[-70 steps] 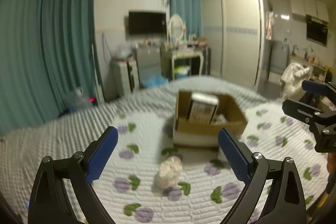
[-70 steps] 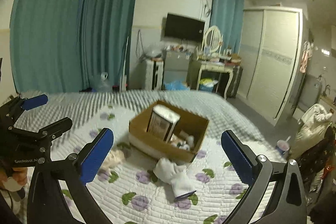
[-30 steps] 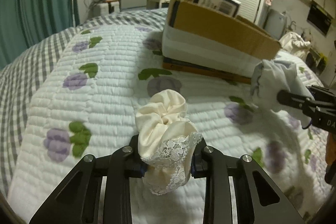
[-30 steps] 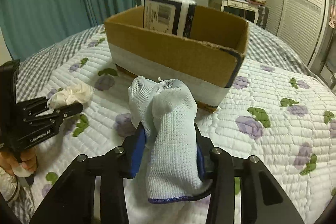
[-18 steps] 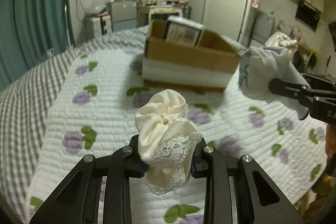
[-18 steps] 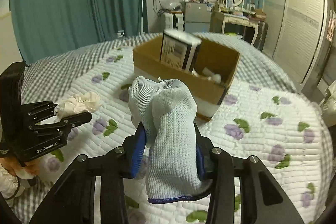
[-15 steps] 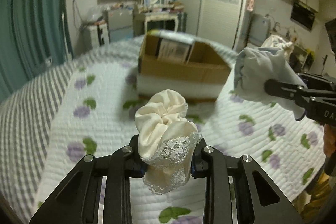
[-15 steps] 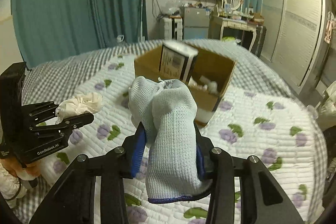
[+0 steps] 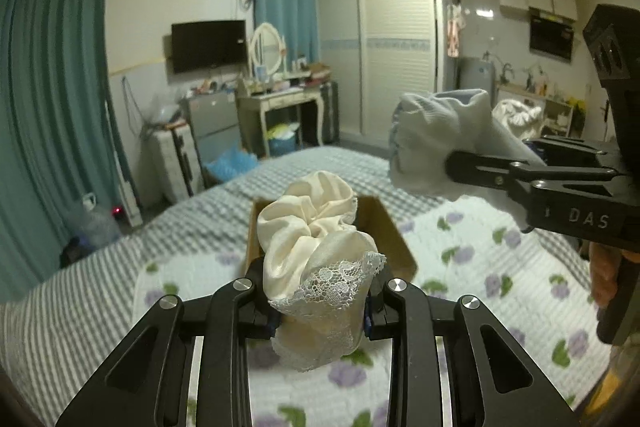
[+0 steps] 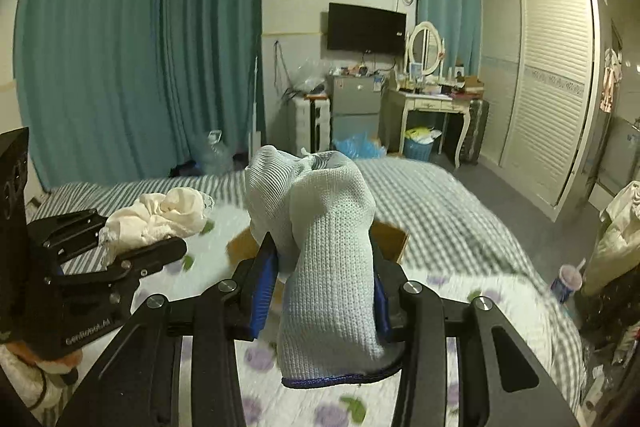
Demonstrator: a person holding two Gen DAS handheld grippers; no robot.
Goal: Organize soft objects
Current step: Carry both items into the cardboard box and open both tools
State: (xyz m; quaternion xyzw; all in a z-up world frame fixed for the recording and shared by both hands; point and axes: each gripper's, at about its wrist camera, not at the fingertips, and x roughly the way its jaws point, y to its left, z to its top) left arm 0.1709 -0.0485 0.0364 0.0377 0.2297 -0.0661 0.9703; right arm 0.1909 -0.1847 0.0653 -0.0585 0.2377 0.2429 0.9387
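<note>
My left gripper (image 9: 320, 307) clenches the cream lace cloth (image 9: 316, 251) and my right gripper (image 10: 324, 291) the knit glove (image 10: 328, 267), with the cardboard box (image 9: 390, 227) ahead, below both fingers.

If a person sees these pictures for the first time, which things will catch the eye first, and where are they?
First comes the cream lace-edged cloth, bunched between the jaws of the left gripper at the centre of the left wrist view. Equally striking is the pale blue knitted sock, clamped in the right gripper at the middle of the right wrist view. Behind both, partly hidden, a cardboard box sits on the floral quilt.
</note>
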